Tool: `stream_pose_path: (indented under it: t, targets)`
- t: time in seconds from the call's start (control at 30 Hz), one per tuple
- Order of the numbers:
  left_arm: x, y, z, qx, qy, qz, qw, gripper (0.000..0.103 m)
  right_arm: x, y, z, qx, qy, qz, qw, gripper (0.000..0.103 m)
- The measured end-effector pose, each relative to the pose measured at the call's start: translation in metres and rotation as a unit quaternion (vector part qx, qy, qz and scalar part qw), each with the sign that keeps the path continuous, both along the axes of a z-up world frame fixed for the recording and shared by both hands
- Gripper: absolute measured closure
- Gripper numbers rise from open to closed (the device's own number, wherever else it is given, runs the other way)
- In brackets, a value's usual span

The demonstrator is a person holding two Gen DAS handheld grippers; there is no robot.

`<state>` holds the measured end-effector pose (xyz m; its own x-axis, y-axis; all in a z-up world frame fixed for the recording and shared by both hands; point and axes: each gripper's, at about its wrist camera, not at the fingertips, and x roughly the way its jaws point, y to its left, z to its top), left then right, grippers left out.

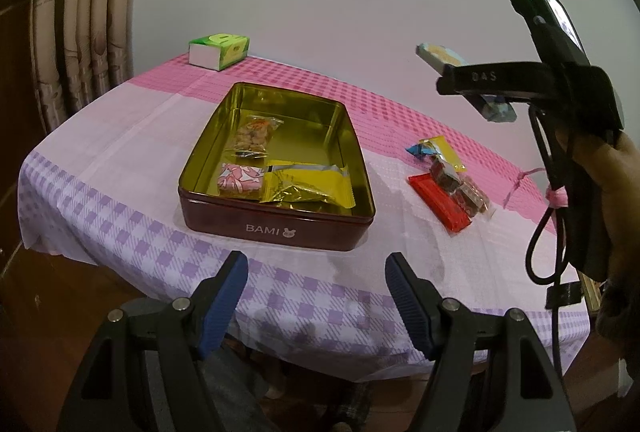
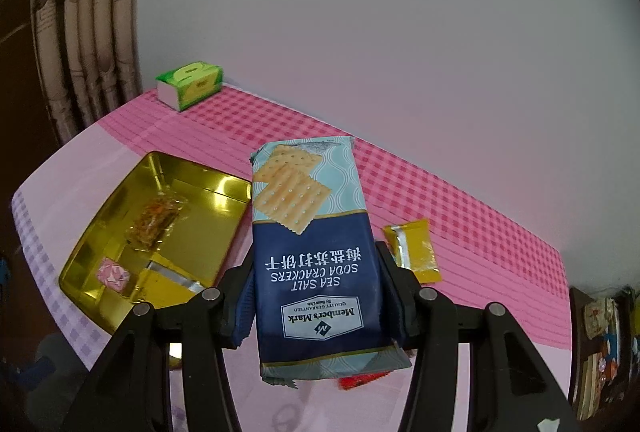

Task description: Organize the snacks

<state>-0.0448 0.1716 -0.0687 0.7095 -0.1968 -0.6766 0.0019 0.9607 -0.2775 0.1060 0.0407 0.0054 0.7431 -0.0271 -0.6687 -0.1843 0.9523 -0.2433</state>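
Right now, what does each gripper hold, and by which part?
Right gripper: soda cracker pack, clamped across its lower end. Left gripper: nothing, jaws open.

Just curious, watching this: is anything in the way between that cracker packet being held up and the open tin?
Nothing visible blocks it. The soda cracker packet is held in the air by the right gripper, with only open tablecloth between it and the tin. Three snacks already lie in the tin's near and middle part; its far part is bare.

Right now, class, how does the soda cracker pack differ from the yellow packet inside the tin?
The soda cracker pack is blue and held above the table, clamped in the right gripper; the yellow packet lies flat in the tin, untouched. The cracker pack looks larger. Both are sealed snack wrappers.
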Motion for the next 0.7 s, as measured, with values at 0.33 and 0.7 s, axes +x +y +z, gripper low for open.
stream_pose_path:
  t: [0.33,0.7]
  targets:
    - [0.0,0.003,0.001,-0.006,0.003,0.005,1.0,0.03,-0.001,0.032,0.001,-0.013,-0.001,0.027,1.0,0.062]
    - [0.0,0.005,0.0,-0.012,0.005,0.009,0.9999,0.03,0.006,0.042,-0.003,0.012,0.008,0.053,0.998,0.069]
